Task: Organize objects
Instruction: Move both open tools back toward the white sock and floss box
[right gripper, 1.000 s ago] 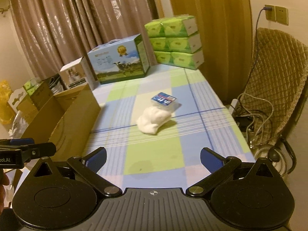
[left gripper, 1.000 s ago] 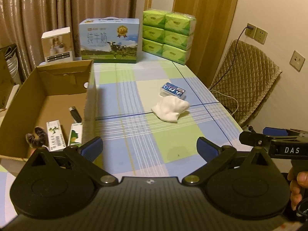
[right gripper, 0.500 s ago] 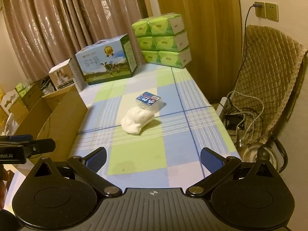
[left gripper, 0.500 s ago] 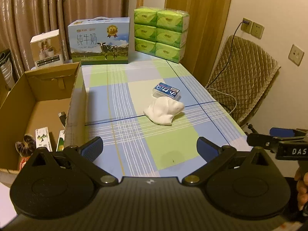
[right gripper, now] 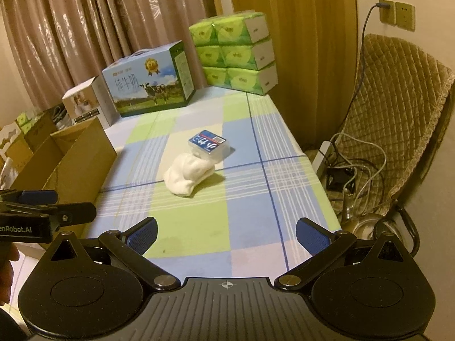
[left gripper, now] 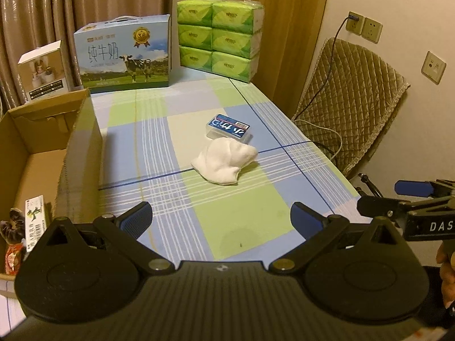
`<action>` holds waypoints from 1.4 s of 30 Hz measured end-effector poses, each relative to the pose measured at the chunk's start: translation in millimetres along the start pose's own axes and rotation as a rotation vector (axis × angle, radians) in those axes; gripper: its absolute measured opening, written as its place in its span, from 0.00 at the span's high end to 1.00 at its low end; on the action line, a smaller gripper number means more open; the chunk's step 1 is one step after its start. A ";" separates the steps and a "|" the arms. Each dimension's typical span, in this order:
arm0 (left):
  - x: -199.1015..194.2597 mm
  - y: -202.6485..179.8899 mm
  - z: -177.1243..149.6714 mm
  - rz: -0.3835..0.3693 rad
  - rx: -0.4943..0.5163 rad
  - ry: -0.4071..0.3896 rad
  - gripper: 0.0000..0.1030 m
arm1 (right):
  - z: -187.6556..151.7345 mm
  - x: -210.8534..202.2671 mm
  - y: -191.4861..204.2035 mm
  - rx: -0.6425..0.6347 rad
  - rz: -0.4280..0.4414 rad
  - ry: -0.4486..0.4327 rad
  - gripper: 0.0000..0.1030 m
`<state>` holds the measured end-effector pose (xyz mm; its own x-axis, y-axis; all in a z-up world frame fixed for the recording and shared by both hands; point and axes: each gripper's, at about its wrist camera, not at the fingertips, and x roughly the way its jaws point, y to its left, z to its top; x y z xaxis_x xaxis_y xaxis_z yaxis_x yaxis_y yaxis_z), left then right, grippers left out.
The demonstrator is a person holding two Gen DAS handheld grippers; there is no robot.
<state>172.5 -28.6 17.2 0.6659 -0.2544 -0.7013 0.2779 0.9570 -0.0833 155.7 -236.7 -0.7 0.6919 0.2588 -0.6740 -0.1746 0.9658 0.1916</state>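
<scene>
Both the left gripper (left gripper: 221, 219) and right gripper (right gripper: 226, 233) hover with jaws spread, empty, near the white sock (left gripper: 225, 161) touching a clear plastic box (left gripper: 229, 127) mid-worktop (left gripper: 176, 130).

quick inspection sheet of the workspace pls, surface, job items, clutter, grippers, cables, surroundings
surface: checked tablecloth, faint stains near the front edge.
job's things: white cloth mid-table, touching the small blue-lidded box behind it; open cardboard box at the left holds several small items.
clutter: milk carton, tissue packs and a small white box at the far end.
grippers: left gripper and right gripper both open, empty, short of the cloth.
cables: one runs from the wall socket down over the chair; a tangle on the floor.
surroundings: curtains behind the table.
</scene>
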 end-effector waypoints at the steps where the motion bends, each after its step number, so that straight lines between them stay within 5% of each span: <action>1: 2.7 -0.4 0.5 -0.003 -0.001 0.004 0.01 | 0.9 2.0 -0.1 -0.002 0.001 0.003 0.02; 16: 54.9 5.9 11.6 -0.009 -0.016 0.033 0.01 | 30.1 55.9 -12.3 -0.076 -0.044 0.026 0.02; 29: 123.7 0.9 17.0 0.006 0.077 0.023 0.02 | 43.9 119.7 -36.2 0.029 -0.043 -0.031 0.02; 36: 157.2 -2.0 22.5 0.003 0.161 0.022 0.20 | 44.4 141.0 -46.8 0.031 -0.088 -0.011 0.02; 42: 182.2 -0.6 29.9 -0.009 0.198 0.007 0.21 | 45.9 157.8 -53.0 0.002 -0.122 0.005 0.02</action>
<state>314.4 -79.6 -89.4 0.6583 -0.2611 -0.7060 0.4151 0.9083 0.0511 306.3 -247.8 -84.4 0.7042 0.1397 -0.6961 -0.0879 0.9901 0.1098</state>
